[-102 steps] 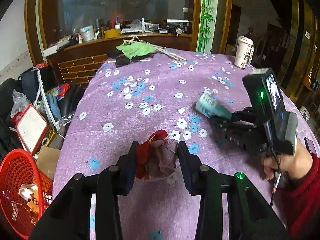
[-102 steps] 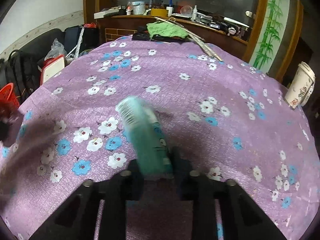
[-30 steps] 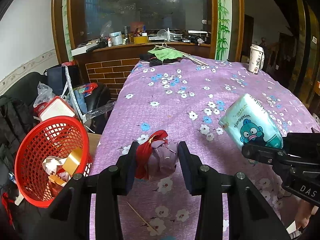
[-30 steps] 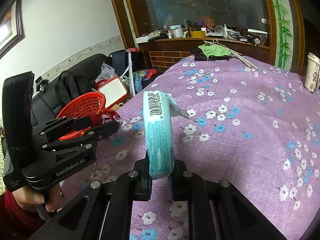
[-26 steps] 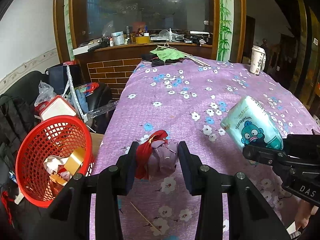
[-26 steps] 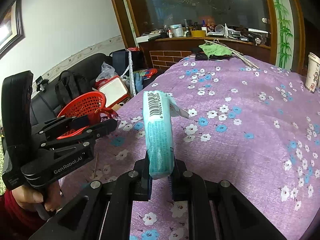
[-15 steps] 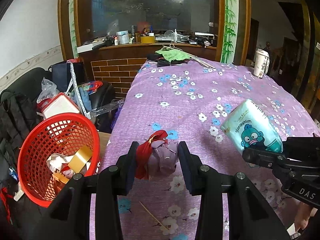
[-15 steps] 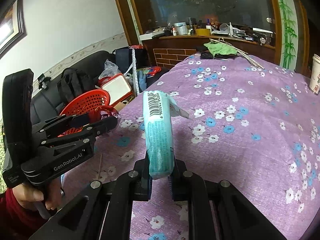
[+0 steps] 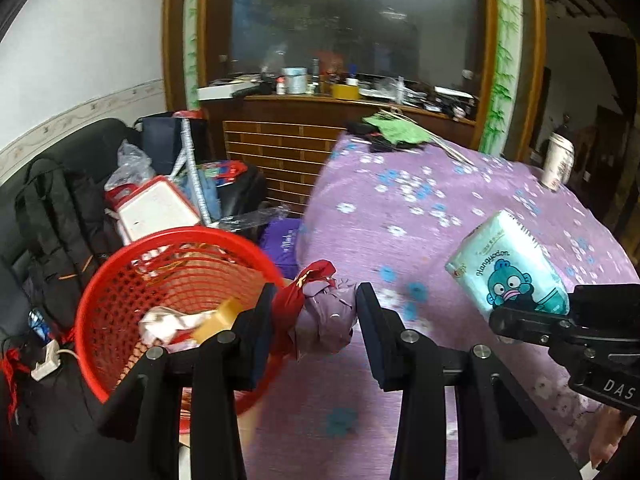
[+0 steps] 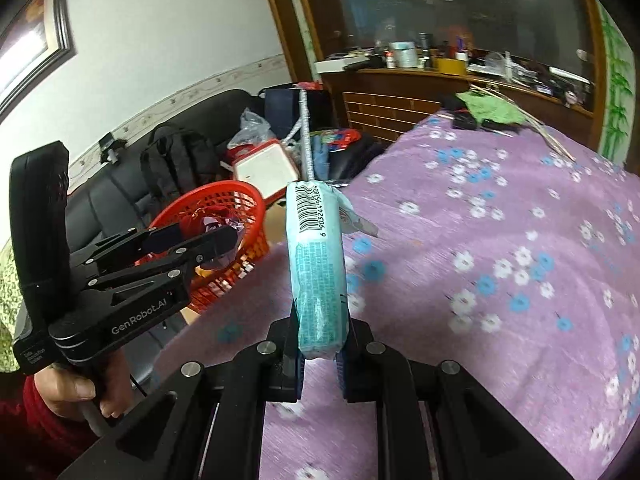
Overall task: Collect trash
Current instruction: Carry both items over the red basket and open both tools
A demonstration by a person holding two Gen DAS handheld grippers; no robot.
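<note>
Red-purple wad [image 9: 320,312] clamped in left tool [image 9: 316,328] beside red basket [image 9: 132,264]; right tool [image 10: 320,356] grips tissue pack [image 10: 318,264].

The left gripper [image 9: 316,312] points toward 12 o'clock in its own view, both fingers pressed against a crumpled wad [image 9: 322,312] clamped between them. From the right wrist view it sits at 9 o'clock, angled toward 2 o'clock, the person's left hand [image 10: 80,390] wrapped around its handle below. The right gripper [image 10: 320,356] has its fingers closed tight on the lower end of a tissue pack [image 10: 318,264], which stands upright toward 12 o'clock. In the left view it reaches in from 4 o'clock.
</note>
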